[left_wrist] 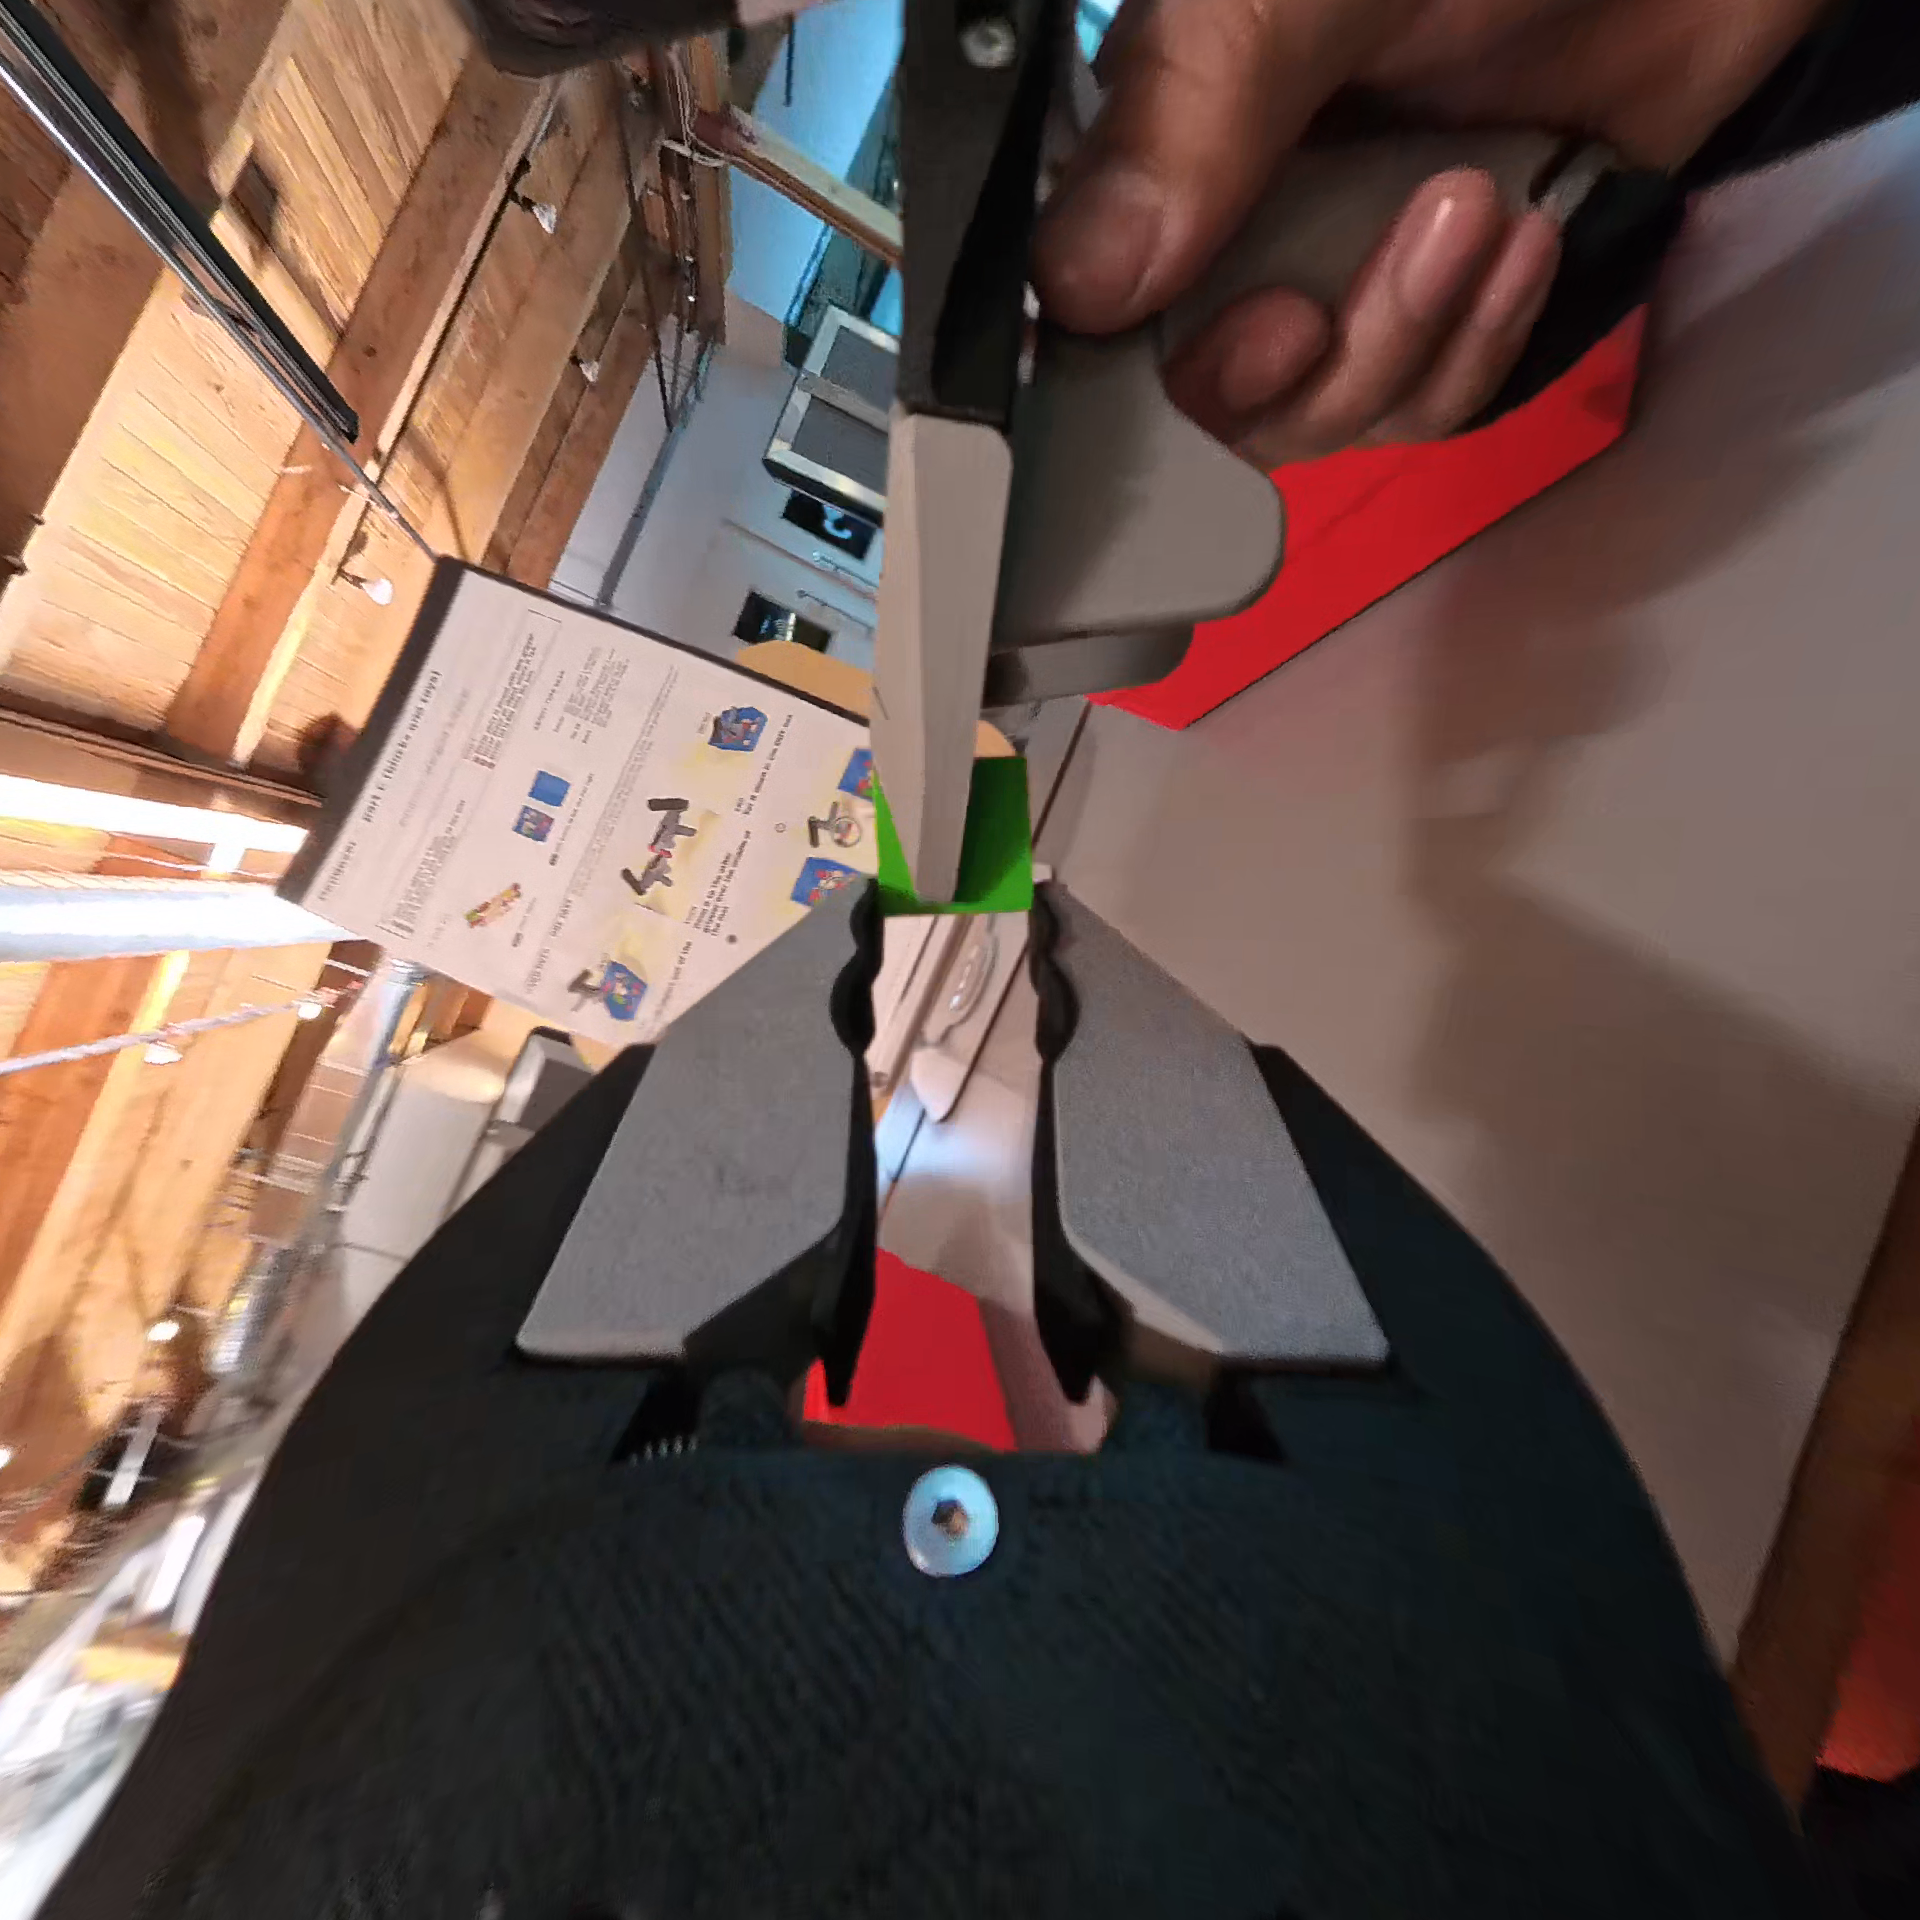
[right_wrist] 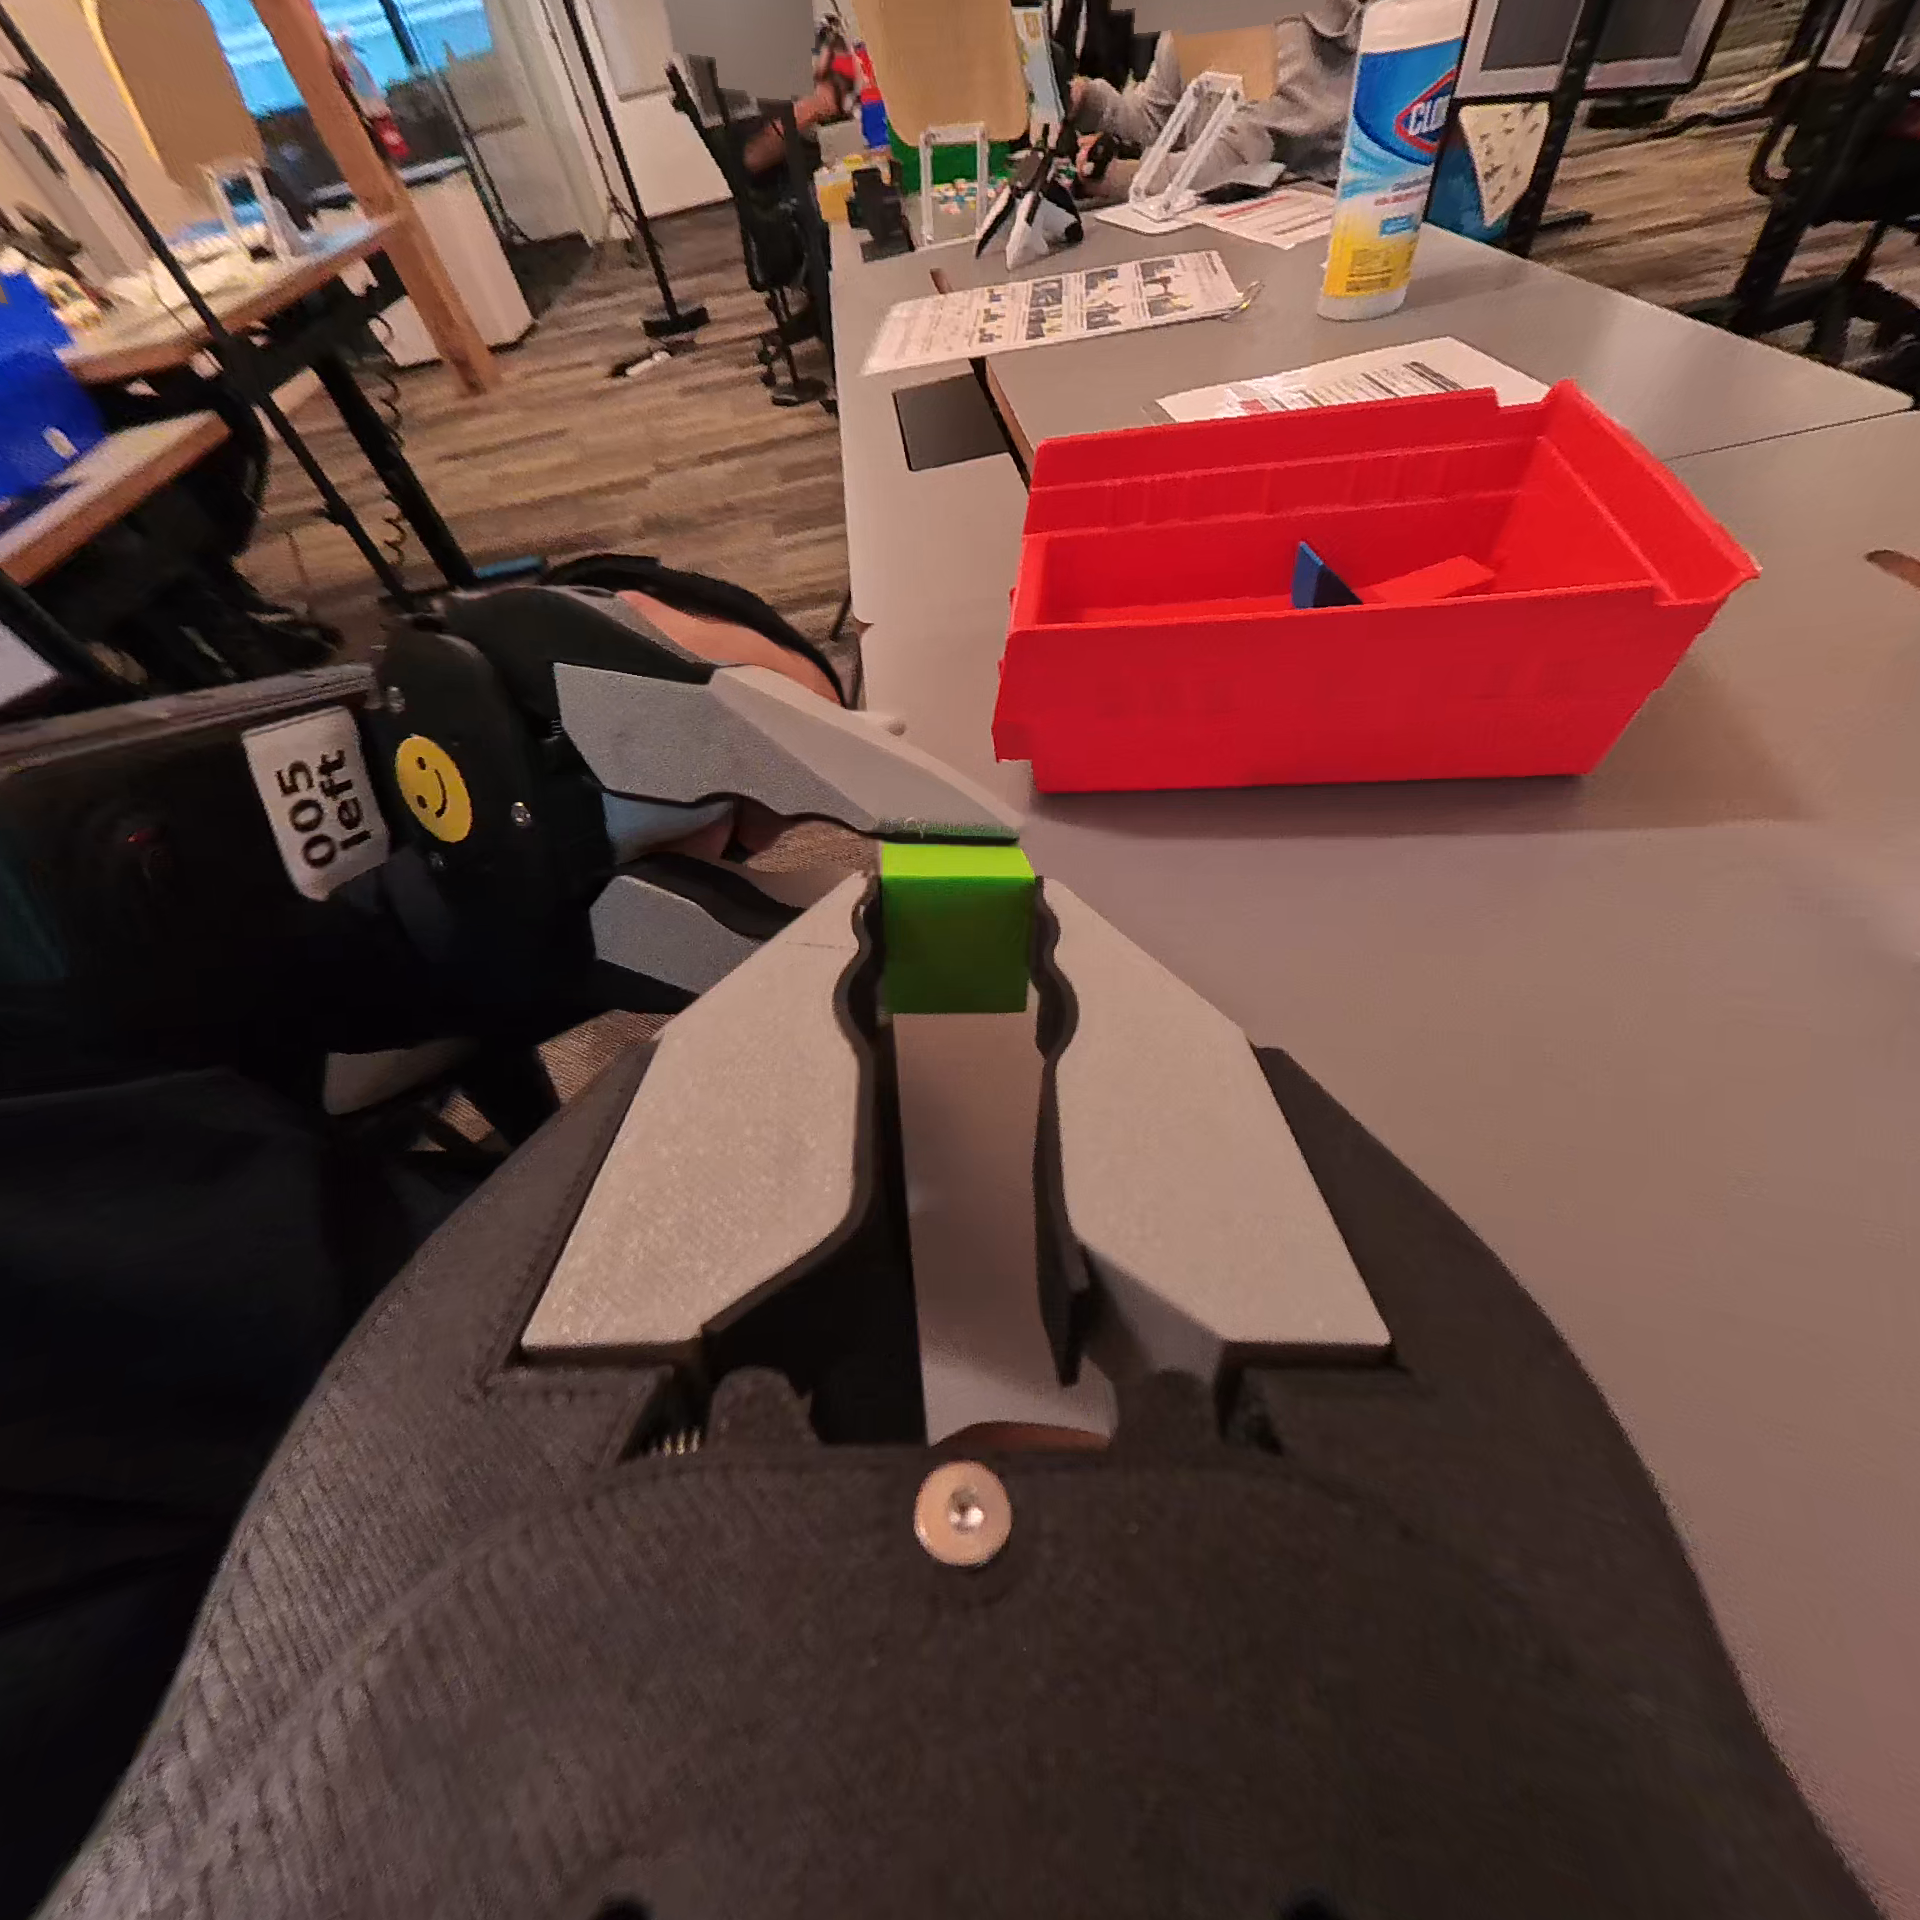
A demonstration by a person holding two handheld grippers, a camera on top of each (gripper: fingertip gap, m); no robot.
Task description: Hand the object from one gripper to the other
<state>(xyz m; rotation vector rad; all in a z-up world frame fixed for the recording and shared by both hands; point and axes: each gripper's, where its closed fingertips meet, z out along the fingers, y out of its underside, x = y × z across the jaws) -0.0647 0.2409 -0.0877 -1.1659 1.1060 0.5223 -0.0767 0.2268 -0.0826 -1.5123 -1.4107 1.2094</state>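
A green cube is held in the air at the table's near edge, between both grippers. My right gripper is shut on its left and right faces. My left gripper comes in from the left, turned on its side, and pinches the cube at its very tips. Its upper finger rests on the cube's top face, and its lower finger is mostly hidden. In the left wrist view, one grey finger of the right gripper crosses in front of the cube, with a hand on the handle.
A red bin stands on the grey table just beyond the cube, with a blue piece and red pieces inside. Printed sheets and a wipes canister lie farther back. The floor drops away on the left. My two grippers' fingertips are within a few centimetres of each other.
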